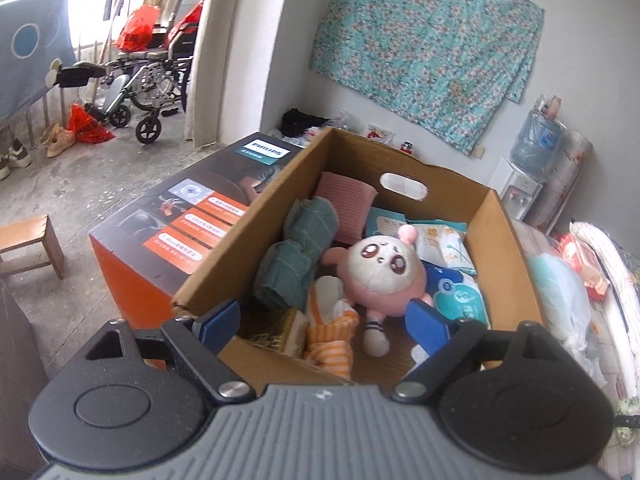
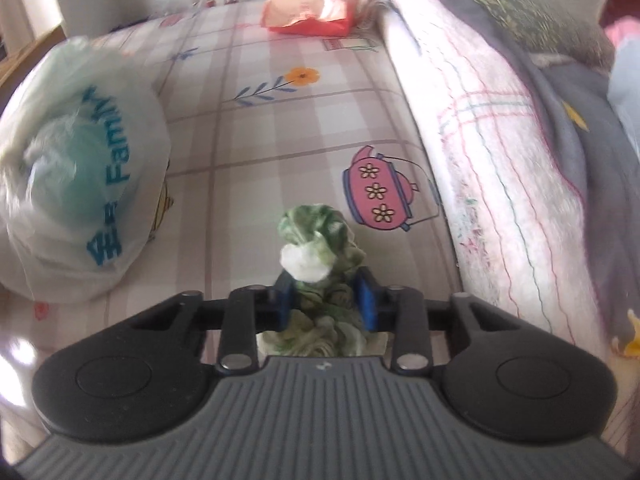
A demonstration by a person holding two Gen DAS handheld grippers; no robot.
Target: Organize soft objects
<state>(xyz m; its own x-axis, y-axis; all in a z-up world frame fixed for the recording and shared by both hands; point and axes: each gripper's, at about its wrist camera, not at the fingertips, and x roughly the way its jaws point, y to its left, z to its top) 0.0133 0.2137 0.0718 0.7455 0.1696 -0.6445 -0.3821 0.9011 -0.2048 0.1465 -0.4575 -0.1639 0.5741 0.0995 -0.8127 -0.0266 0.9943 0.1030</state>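
In the left wrist view a cardboard box (image 1: 508, 248) holds a pink plush doll (image 1: 380, 272), rolled green towels (image 1: 296, 256), a pink cloth (image 1: 346, 204), an orange striped cloth (image 1: 332, 340) and tissue packs (image 1: 452, 280). My left gripper (image 1: 326, 322) is open and empty above the box's near edge. In the right wrist view my right gripper (image 2: 327, 300) is shut on a green and white crumpled cloth (image 2: 320, 236), held above the patterned bed sheet (image 2: 280, 128).
An orange and black Philips box (image 1: 180, 224) stands left of the cardboard box. A white plastic bag (image 2: 76, 172) lies on the bed at left, a red snack pack (image 2: 316, 12) at the far end, a folded blanket (image 2: 500, 152) at right. A wooden stool (image 1: 32, 244) and wheelchair (image 1: 152, 80) stand on the floor.
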